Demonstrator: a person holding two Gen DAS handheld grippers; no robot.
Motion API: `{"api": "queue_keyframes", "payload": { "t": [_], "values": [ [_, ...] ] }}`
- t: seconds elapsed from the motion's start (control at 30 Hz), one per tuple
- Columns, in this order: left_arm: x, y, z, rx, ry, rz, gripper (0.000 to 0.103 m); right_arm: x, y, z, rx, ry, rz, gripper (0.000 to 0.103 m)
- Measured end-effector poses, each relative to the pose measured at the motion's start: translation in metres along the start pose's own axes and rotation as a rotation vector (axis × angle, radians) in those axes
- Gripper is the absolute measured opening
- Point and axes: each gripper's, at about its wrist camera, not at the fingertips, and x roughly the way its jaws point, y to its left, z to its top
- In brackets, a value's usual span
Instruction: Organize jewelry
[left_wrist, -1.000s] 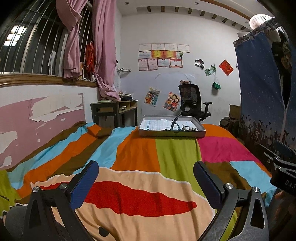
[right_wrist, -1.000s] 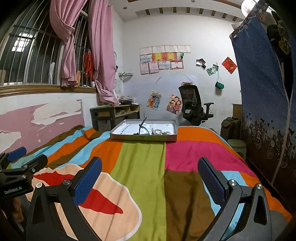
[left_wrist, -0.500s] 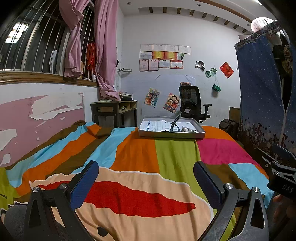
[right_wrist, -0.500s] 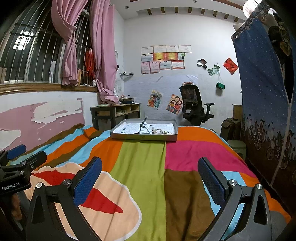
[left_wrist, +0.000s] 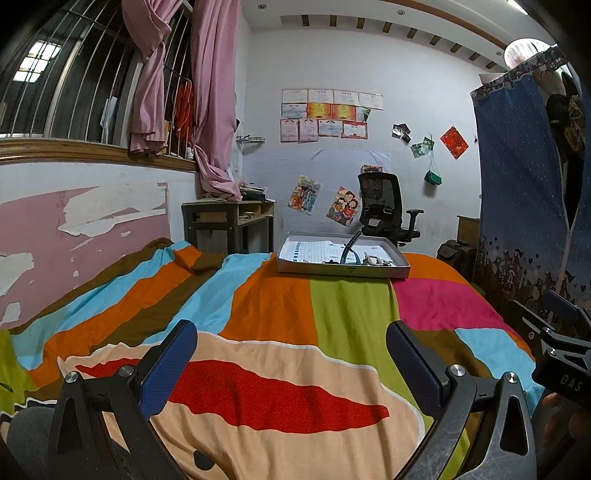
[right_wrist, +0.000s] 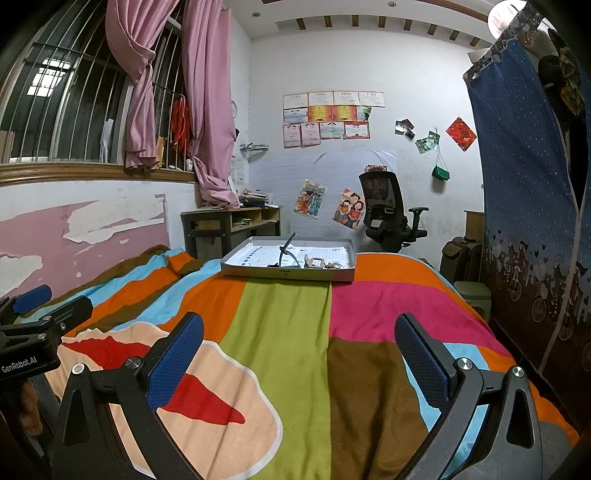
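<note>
Both grippers are hanging low over the near end of the bed (left_wrist: 332, 321), side by side, and neither is carrying anything: the left gripper (left_wrist: 291, 363) is showing its jaws spread wide with only the striped bedspread between them, and the right gripper (right_wrist: 301, 352) is looking just the same. I take it they are being held level and pointed forward because the work lies well ahead of them.

That work is sitting in the shallow grey tray (right_wrist: 288, 274) at the far end of the bed, well apart from both grippers. The jewelry (right_wrist: 317, 263) is lying in a small heap toward the tray's right half, on a printed sheet, with a dark strap-like piece (right_wrist: 286, 248) sticking up at a tilt (what each piece is, I cannot tell from here).

Nothing is standing between the jaws and the tray except open bedspread. Beyond it a black office chair (left_wrist: 382, 206) is facing the wall, a small wooden desk (left_wrist: 229, 225) is tucked under the pink curtain (left_wrist: 214, 110), and a blue curtain (right_wrist: 524, 155) is hanging along the right side.
</note>
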Motion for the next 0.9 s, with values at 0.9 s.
{"api": "queue_keyframes", "payload": {
  "t": [0.9],
  "values": [
    [0.0003,0.0015,0.0002,-0.004,-0.001,0.0,0.103,0.0002,-0.0009,0.001,-0.003,0.0,0.0,0.102]
  ]
}}
